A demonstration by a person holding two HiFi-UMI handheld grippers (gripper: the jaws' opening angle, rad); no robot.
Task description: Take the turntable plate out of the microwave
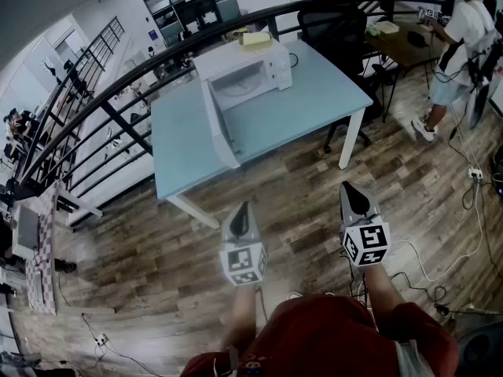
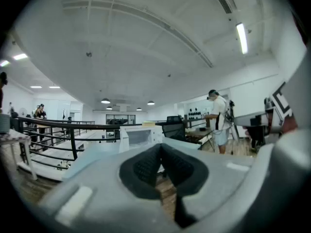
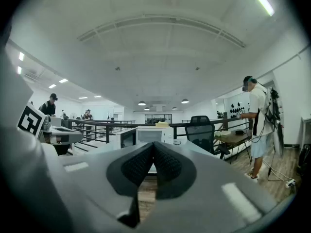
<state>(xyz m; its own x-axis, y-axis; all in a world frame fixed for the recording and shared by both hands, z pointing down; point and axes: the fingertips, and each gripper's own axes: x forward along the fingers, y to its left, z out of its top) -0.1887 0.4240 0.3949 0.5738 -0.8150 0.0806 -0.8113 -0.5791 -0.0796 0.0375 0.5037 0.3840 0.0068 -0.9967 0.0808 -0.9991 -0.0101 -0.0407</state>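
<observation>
Head view: white microwave (image 1: 250, 73) (door (image 1: 219, 126) open).

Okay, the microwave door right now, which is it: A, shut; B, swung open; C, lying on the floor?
B: the door of the microwave stands swung out over the table, and the cavity behind it is open to view.
</observation>
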